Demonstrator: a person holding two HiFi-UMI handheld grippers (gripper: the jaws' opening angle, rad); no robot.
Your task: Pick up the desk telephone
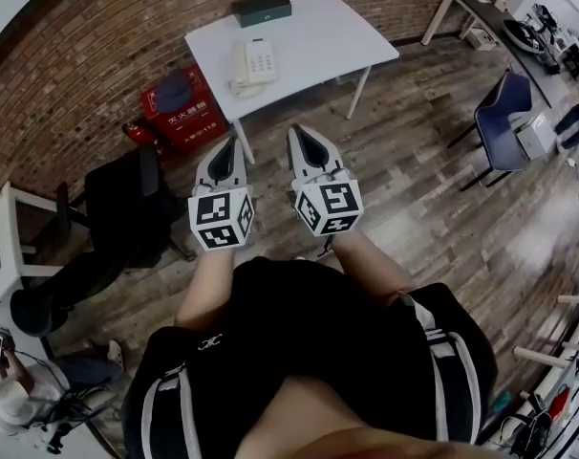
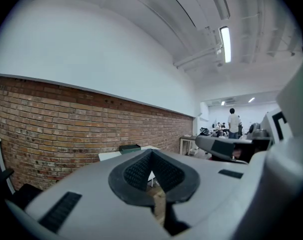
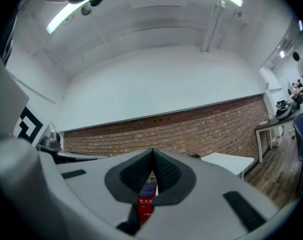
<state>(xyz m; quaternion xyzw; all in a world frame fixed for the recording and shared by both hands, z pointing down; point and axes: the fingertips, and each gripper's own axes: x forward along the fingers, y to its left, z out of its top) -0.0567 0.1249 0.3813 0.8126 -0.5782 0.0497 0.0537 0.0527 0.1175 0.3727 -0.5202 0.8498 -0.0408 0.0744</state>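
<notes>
Both my tools are closed on nothing. The left gripper (image 1: 225,145) and the right gripper (image 1: 303,135) each have their two dark, ribbed pads (image 2: 137,173) pressed together at the tips. Only a teardrop-shaped gap is left behind the tips, and through it I see bits of the room. I hold them side by side, about level, over the wooden plank floor (image 1: 433,208). Each is a smooth pale grey shell with one marker cube (image 1: 221,220) at the back, two cubes in all. The desk telephone (image 1: 254,64) is well apart from both, ahead of them on the white rectangular table (image 1: 337,36), near the table's left edge. It is a cream plastic set with a grid of keys on its right half, the handset lying along its left side and a cord looping off the front. One other thing shares the tabletop: a flat dark box (image 1: 262,9) at the far edge by the brick wall (image 1: 98,36). Its lid is shut, so I cannot tell what is in it. On the floor left of the table stands a red box (image 1: 189,120) with white print, shut too, with one rounded dark blue thing (image 1: 175,91) resting on top. I count two chairs: a black chair (image 1: 127,204) to my left and a blue chair (image 1: 504,113) to my right.
</notes>
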